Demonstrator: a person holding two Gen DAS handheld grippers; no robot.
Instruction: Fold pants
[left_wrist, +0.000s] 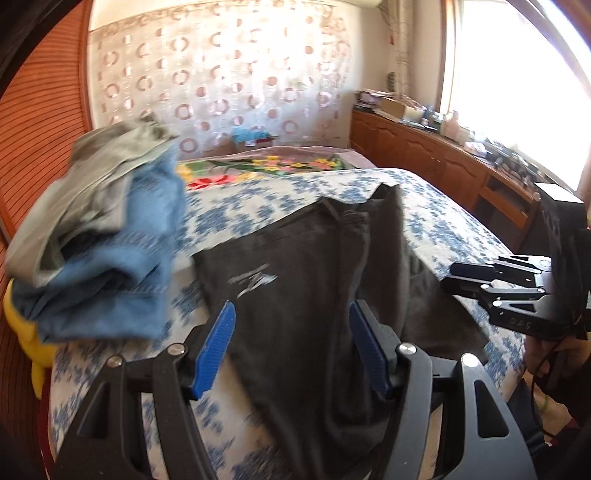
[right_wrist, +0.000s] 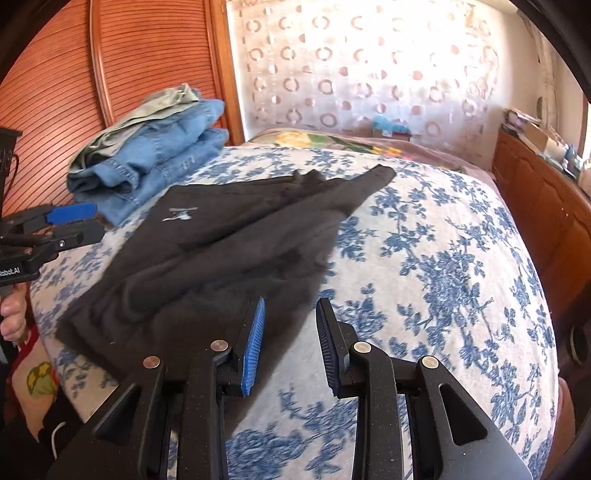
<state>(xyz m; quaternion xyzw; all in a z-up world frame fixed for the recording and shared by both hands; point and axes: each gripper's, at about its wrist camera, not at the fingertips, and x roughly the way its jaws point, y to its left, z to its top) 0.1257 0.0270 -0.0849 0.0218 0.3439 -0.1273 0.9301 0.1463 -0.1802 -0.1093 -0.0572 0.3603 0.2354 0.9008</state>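
Black pants (left_wrist: 306, 280) lie folded on the flower-print bed (left_wrist: 443, 221), near its front edge, under the left gripper (left_wrist: 291, 332), whose blue pads stand apart, grasping nothing. Their white chest-style logo is blurred, unreadable. The right gripper (left_wrist: 461, 278) enters from the right (letters on it too small to read).

From the right wrist, the right gripper (right_wrist: 290, 332) is released; "Robot.AI" is cut off at the left edge. A clothes pile (right_wrist: 155, 155) sits at the bed's far left corner.

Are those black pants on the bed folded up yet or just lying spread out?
Partly folded. The black pants lie flat on the flowered bedspread doubled over lengthwise, one leg on the other, still long, not a compact bundle.
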